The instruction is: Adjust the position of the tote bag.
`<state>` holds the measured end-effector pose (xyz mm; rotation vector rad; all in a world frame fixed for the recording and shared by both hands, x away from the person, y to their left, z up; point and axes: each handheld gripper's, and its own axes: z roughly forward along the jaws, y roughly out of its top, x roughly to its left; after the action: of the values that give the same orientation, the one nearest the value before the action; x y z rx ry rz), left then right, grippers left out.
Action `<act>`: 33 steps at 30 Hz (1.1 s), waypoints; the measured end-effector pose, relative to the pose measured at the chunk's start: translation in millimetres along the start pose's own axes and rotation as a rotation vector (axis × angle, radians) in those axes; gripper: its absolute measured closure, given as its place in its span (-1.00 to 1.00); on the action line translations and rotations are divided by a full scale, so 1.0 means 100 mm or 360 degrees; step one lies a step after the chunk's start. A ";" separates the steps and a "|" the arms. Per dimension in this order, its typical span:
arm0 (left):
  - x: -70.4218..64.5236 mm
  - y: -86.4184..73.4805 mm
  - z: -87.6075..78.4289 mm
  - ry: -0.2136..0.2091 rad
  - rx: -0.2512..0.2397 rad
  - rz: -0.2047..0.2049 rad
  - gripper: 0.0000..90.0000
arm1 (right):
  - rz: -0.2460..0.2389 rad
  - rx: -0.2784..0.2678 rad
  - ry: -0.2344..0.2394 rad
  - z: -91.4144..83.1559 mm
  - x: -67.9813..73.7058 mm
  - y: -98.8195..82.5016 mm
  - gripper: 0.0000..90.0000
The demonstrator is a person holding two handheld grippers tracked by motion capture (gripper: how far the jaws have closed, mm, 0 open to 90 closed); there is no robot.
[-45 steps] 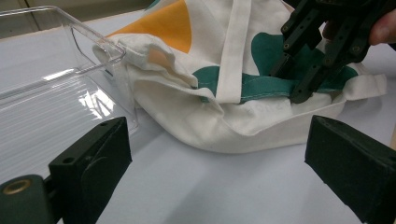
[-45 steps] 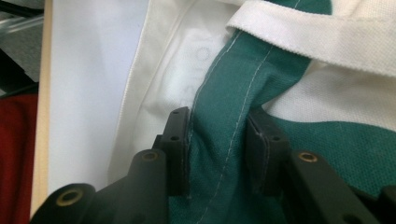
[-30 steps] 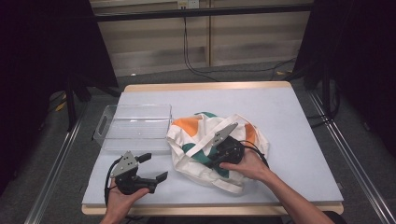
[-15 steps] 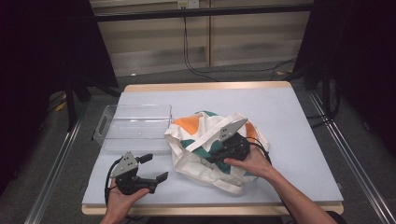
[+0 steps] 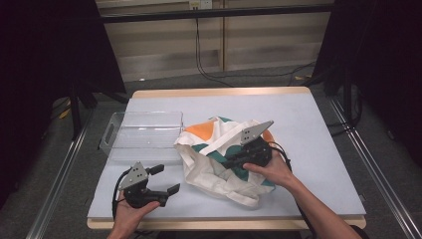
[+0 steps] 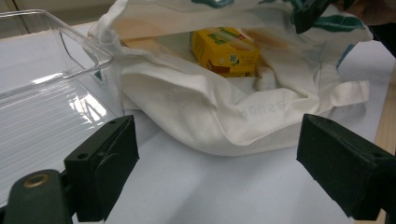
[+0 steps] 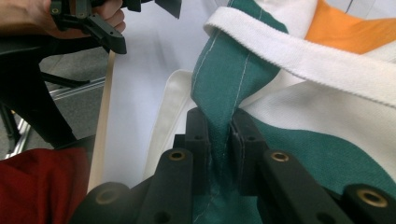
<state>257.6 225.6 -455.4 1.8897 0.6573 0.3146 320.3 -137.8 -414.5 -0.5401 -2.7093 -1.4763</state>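
Since the earlier frames, the right gripper (image 5: 234, 160) has lifted the bag's upper edge slightly higher and further from the person, opening the mouth of the bag (image 5: 219, 164); the left gripper (image 5: 166, 180) has stayed in place near the front edge of the surface (image 5: 318, 129).

Right jaws: pressed together, pinching a fold of green fabric at the bag's rim, as the right gripper view confirms.

Left jaws: spread wide, holding nothing, resting just above the surface.

A yellow box (image 6: 225, 50) lies inside the bag, visible through the raised mouth. From the left jaws it sits straight ahead and deeper in, beyond the bag's lower lip. The left gripper is the free one facing the opening.

A clear plastic tray (image 5: 142, 135) stands just beside the bag, on the left gripper's side.
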 end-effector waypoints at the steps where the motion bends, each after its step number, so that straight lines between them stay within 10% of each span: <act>1: 0.00 0.00 0.00 0.0004 0.0008 0.0009 -0.72 | 0.0005 -0.0011 0.0003 -0.02 0.00 0.00 0.75; 33: 0.00 0.00 -0.01 -0.0002 0.0002 -0.0016 -0.72 | 0.0039 -0.0185 -0.0060 -0.40 -0.24 0.13 0.75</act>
<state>256.9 225.8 -454.9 1.8870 0.6659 0.3068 340.7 -171.3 -385.4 -0.6091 -2.6464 -1.6418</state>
